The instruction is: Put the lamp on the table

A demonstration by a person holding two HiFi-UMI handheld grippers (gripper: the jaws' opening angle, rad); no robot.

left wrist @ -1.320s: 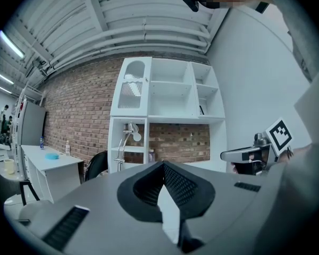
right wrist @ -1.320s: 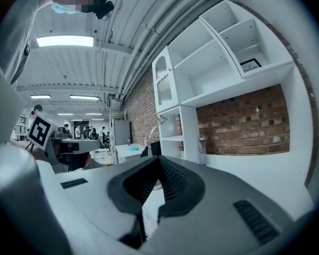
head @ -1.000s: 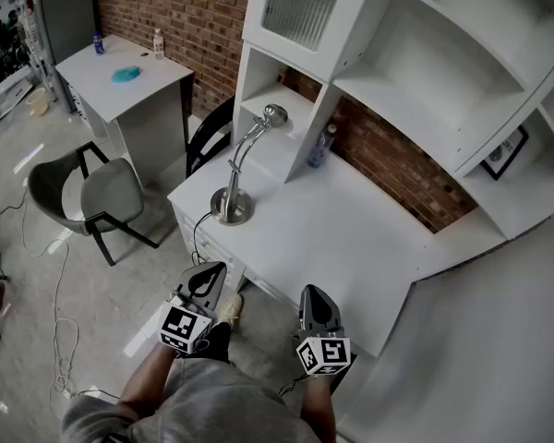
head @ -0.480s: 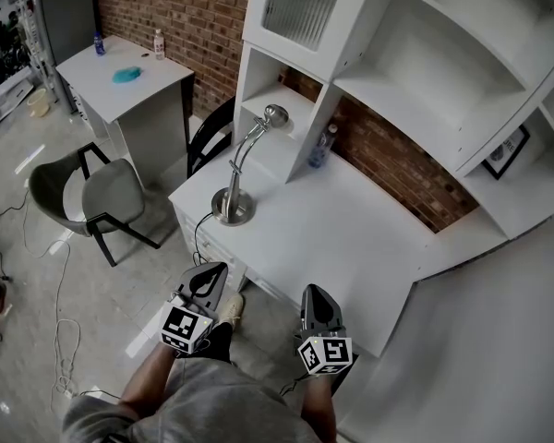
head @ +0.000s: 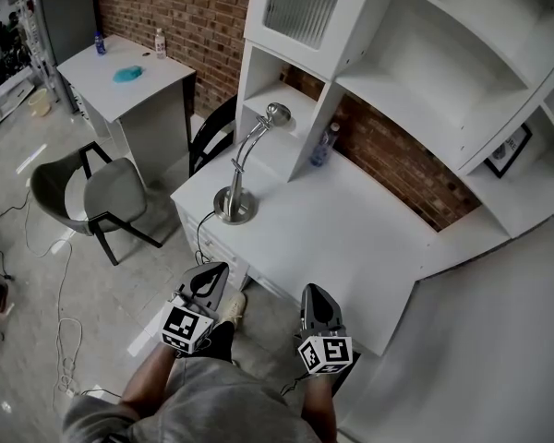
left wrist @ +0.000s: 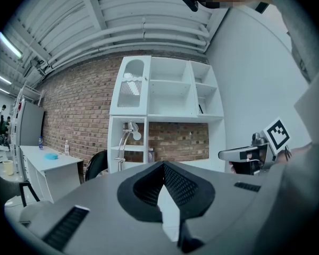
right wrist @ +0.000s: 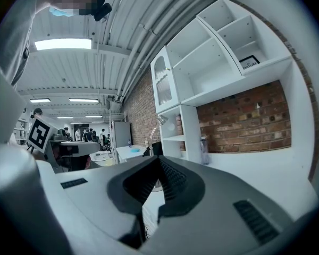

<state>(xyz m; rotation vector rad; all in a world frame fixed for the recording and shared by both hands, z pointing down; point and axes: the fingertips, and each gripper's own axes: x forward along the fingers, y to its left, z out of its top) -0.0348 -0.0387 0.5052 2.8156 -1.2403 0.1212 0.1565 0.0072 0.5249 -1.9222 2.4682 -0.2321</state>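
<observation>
step: seems done, chrome gooseneck lamp upright on white bench | left gripper, right gripper: fingers closed, empty | next: probably no grasp needed

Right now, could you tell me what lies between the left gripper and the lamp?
In the head view, only the front edge and a bare white strip of the table lie between the left gripper and the lamp.

Grey chair — blue bottle by shelves.
</observation>
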